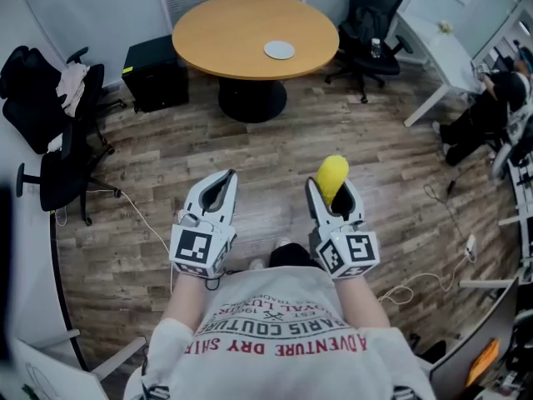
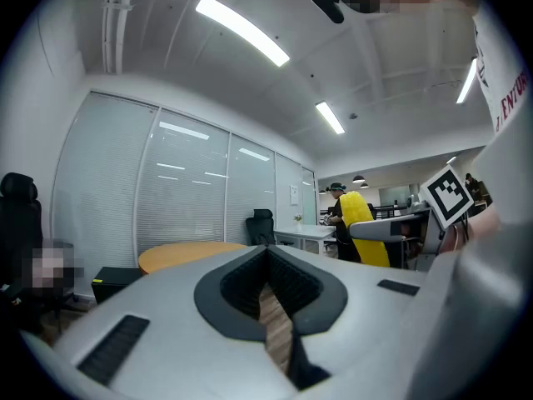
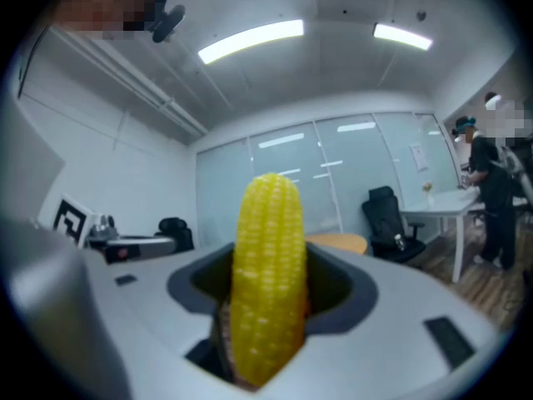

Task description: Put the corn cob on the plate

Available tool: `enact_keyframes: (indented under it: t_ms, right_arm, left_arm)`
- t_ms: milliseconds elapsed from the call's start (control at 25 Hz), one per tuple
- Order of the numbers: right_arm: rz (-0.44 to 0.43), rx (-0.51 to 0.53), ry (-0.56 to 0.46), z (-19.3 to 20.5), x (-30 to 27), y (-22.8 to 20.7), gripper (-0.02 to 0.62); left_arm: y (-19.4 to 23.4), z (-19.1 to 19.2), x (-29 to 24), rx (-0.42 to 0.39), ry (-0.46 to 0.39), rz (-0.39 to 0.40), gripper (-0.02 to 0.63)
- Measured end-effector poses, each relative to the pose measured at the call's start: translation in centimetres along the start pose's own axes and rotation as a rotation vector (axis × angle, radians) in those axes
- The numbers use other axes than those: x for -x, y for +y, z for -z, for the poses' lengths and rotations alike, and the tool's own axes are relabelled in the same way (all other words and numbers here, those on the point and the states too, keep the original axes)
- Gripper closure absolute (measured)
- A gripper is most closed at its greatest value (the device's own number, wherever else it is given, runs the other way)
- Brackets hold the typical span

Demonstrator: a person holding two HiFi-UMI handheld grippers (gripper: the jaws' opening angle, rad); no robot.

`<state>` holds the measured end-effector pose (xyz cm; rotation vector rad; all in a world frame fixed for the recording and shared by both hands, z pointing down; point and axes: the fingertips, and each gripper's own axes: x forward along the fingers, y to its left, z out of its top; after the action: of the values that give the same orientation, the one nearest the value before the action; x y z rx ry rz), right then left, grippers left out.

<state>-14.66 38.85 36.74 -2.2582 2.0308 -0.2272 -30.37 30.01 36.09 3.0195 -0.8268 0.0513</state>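
Note:
A yellow corn cob [image 1: 331, 176] stands upright between the jaws of my right gripper [image 1: 333, 200], which is shut on it and held level above the wooden floor. In the right gripper view the corn cob [image 3: 268, 282] fills the gap between the pads. My left gripper [image 1: 215, 193] hovers beside it at the same height, its jaws together with nothing in them; only a thin slit of floor shows between the pads [image 2: 250, 286]. A small pale plate [image 1: 279, 50] lies on the round wooden table [image 1: 225, 32] ahead, well beyond both grippers.
Black office chairs [image 1: 62, 152] stand at the left and behind the table [image 1: 366, 15]. A black box [image 1: 154, 73] sits left of the table's base. A white desk [image 1: 441, 57] and a seated person [image 1: 491, 98] are at the right. Cables [image 1: 408, 290] lie on the floor.

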Motion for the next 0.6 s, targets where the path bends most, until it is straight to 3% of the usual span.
enact_keyframes:
  t_ms: [280,600]
  right_arm:
    - [-0.017,0.003,0.021,0.9,-2.4,-1.6,0.327]
    - [-0.047,-0.038,0.049,1.4,-8.4,-6.8,0.327]
  left_arm:
    - [1.2,1.1,-2.3,0.0,0.022,-0.016,0.574]
    - [2.5,1.5,-9.5,-0.019,0.042,-0.034,0.574]
